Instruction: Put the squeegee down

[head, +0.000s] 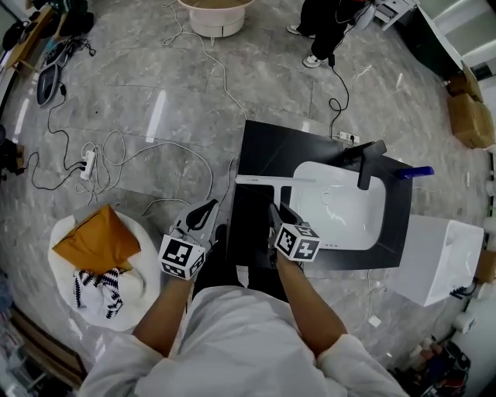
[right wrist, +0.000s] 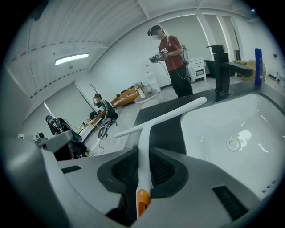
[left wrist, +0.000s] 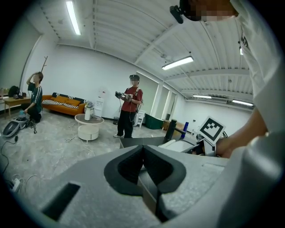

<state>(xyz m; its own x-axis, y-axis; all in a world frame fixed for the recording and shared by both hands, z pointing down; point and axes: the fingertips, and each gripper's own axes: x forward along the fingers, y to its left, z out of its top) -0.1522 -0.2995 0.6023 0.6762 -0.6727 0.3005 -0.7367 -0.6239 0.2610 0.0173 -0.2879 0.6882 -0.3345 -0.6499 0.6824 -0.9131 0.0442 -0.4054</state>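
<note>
The white squeegee (head: 273, 181) has a long thin blade across the top and a handle with an orange end (right wrist: 141, 200). My right gripper (head: 275, 211) is shut on that handle. It holds the squeegee over the black counter (head: 267, 147), just left of the white sink (head: 376, 217). In the right gripper view the blade (right wrist: 167, 116) stretches across ahead of the jaws, above the counter and the sink's near rim. My left gripper (head: 203, 213) hangs left of the counter over the floor. Its jaws (left wrist: 143, 156) are pressed together with nothing between them.
A black faucet (head: 366, 160) and a blue bottle (head: 415, 172) stand at the sink's far side. A white box (head: 438, 260) sits to the right. A round white stool with an orange cloth (head: 97, 242) is on the left. Cables (head: 116, 151) trail over the floor. A person (head: 324, 23) stands beyond the counter.
</note>
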